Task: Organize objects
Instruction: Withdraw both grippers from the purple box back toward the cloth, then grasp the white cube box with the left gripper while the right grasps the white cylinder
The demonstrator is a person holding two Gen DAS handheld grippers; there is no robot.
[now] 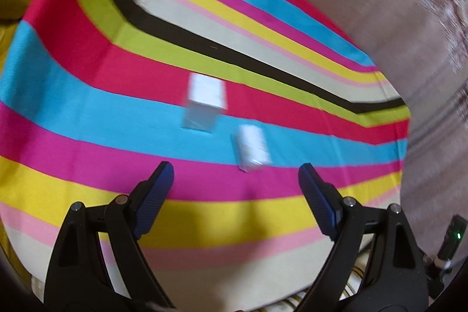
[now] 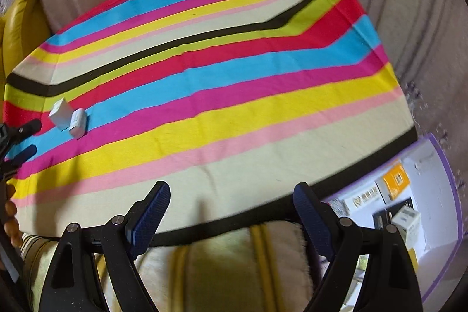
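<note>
White box (image 1: 204, 104) upright, w/ small pack (image 1: 251, 148) lying flat beside.

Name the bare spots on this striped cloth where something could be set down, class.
Bare: the striped cloth from the white upright box and white lying packet across to the purple-edged tray. Crowded: around those two and inside the tray.

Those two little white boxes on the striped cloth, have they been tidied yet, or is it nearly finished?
Done: some boxes already sit in the purple-edged bin. In hand: nothing; the left claw and right claw are open, empty. Left: the upright white box and the lying one.
</note>
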